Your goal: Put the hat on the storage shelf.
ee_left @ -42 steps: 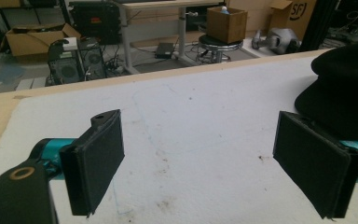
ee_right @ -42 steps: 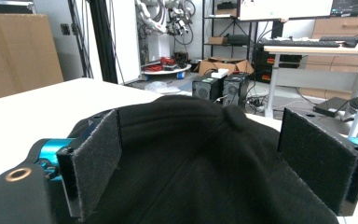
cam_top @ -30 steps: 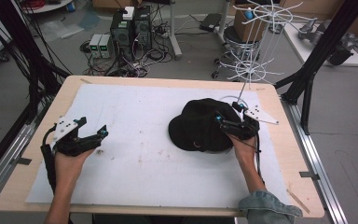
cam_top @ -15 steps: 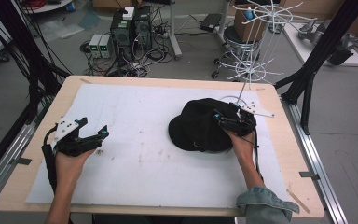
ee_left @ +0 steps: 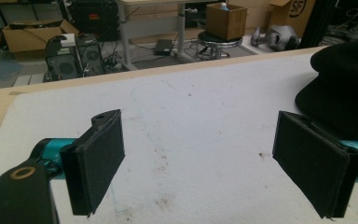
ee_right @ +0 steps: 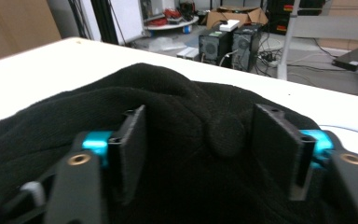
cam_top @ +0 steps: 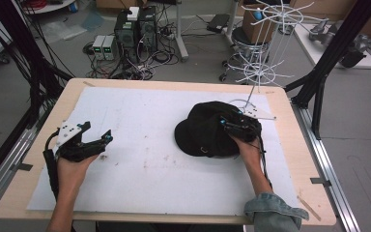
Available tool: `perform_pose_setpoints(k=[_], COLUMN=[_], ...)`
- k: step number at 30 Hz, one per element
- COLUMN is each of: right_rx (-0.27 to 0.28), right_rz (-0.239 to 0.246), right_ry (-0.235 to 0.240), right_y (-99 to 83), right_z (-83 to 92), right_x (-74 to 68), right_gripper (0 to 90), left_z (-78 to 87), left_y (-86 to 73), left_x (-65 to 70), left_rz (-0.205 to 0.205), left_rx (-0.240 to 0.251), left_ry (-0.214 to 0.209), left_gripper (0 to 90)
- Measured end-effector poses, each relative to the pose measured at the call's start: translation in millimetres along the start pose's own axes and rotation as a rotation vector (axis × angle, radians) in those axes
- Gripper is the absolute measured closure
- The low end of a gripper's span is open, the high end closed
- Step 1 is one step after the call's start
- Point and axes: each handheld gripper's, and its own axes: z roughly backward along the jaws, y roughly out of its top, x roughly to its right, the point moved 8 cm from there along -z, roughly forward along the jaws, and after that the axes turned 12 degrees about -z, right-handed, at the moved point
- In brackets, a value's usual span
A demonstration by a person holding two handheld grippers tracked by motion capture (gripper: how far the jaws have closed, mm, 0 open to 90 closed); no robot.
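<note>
A black cap (cam_top: 200,135) lies on the white mat (cam_top: 149,121), right of the middle. My right gripper (cam_top: 225,123) rests on its crown from the right side. In the right gripper view the jaws (ee_right: 198,149) straddle the top of the cap (ee_right: 168,93), with the crown button (ee_right: 223,135) between them near the right pad. They have just been closing and still stand apart, with cloth bulging between them. My left gripper (cam_top: 97,131) sits low over the mat at the left, wide open and holding nothing (ee_left: 200,163). The cap's edge (ee_left: 345,88) shows at its right.
A white wire rack (cam_top: 265,43) stands on a thin post at the table's back right, just behind the cap. The wooden table edge (cam_top: 174,84) runs along the far side. Computers, cables and boxes sit on the floor beyond.
The right gripper's jaws have drawn closer together over the cap's crown. The left hand and its gripper stay where they were.
</note>
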Motion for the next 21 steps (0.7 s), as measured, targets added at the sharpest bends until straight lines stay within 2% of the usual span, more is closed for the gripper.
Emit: perform_pose_setpoints(k=[2, 3, 5, 6, 11, 16, 19, 21], right_rx=[-0.002, -0.014, -0.022, -0.032, -0.04, -0.001, 0.016, 0.049], right_rz=[0.005, 0.006, 0.003, 0.003, 0.018, 0.061, 0.072, 0.072], right_ry=[-0.004, -0.008, -0.011, -0.019, -0.04, -0.089, -0.105, -0.121], right_y=[-0.3, -1.8, -2.6, -3.5, -2.9, 5.8, 9.4, 15.5], right_z=[-0.4, -1.1, -1.0, -0.8, 0.9, 7.8, 11.1, 17.3], right_x=[0.2, 0.7, 1.0, 2.3, 1.1, -5.5, -8.7, -14.4], right_gripper=[41.5, 46.9, 49.4, 55.0, 61.8, 66.1, 66.4, 66.8], left_z=[0.1, 0.1, 0.3, 0.3, 0.7, 1.6, 2.4, 2.6], left_y=[0.1, 0.3, 0.6, 0.5, 0.5, 0.7, 0.9, 1.1], left_x=[-0.1, -0.1, -0.2, -0.3, -0.9, -2.6, -3.5, -3.8], left_rz=[0.002, 0.003, 0.004, 0.003, 0.005, 0.007, 0.01, 0.01], left_rx=[0.001, 0.002, 0.005, 0.004, 0.003, 0.007, 0.007, 0.009], left_ry=[0.002, 0.003, 0.003, 0.004, 0.004, 0.007, 0.009, 0.011], left_gripper=[16.7, 16.7, 16.7, 16.7, 16.7, 16.7, 16.7, 16.7])
